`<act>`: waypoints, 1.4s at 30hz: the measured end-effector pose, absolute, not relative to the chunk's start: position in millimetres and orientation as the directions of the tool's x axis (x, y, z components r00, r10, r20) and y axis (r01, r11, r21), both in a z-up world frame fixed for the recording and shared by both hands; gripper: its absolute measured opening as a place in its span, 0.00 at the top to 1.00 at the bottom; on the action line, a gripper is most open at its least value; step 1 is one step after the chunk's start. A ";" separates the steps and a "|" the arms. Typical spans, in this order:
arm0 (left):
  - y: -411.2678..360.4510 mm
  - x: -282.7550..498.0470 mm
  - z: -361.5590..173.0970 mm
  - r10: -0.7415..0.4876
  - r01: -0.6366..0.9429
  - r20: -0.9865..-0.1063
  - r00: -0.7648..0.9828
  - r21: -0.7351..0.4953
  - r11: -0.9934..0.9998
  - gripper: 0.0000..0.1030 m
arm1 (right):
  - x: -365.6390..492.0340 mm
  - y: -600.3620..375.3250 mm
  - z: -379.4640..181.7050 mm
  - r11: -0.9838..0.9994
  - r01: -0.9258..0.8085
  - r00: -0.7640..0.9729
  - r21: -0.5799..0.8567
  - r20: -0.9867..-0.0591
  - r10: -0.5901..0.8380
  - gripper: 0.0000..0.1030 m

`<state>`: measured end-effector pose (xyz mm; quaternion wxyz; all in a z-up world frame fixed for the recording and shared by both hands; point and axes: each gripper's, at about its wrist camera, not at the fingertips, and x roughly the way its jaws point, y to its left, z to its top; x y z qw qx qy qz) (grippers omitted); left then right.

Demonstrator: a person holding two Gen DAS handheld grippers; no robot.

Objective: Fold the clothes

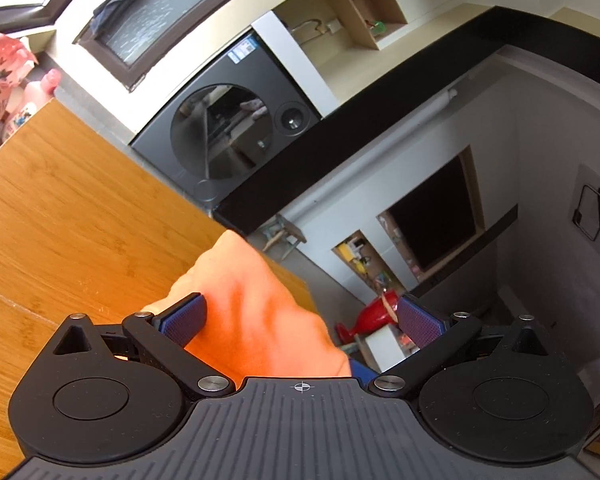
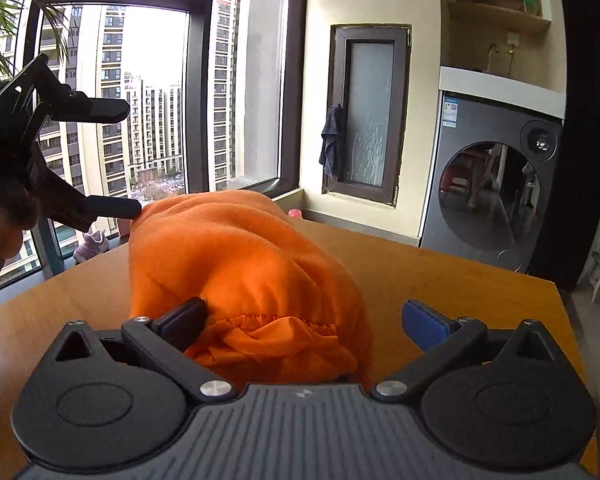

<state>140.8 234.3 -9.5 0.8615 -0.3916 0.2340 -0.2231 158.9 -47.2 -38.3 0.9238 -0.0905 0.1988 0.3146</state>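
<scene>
Fabric, an orange garment (image 2: pixel 244 276), lies bunched on the wooden table (image 2: pixel 440 280) between the spread fingers of the right gripper (image 2: pixel 308 316). The left gripper (image 1: pixel 300 316) is open too, cloth between its pads. Beyond both stands a washing machine (image 2: pixel 492 200), door closed.

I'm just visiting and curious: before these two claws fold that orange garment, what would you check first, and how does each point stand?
1. Left gripper open around orange garment: ok.
2. Right gripper open with cloth between its fingers: ok.
3. Either gripper clamped on fabric: not ok.
4. Garment spread flat: not ok, bunched in a heap.
5. Garment over the wooden table: ok.
6. Which edge each gripper faces: cannot tell.
</scene>
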 end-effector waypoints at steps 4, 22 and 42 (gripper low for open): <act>209.9 158.8 -30.1 -0.531 0.123 -0.386 0.754 -0.713 0.691 0.00 | 156.9 -38.6 -53.8 0.765 -0.640 0.689 -0.069 -0.492 0.532 0.00; 187.9 179.5 -38.2 -0.633 0.196 -0.315 0.707 -0.773 0.603 0.00 | 162.5 -70.7 -31.9 0.844 -0.528 0.807 -0.091 -0.363 0.466 0.00; 213.1 182.9 -59.7 -0.594 0.122 -0.313 0.741 -0.807 0.578 0.00 | 205.8 -63.1 -46.3 0.827 -0.553 0.657 0.103 -0.557 0.508 0.00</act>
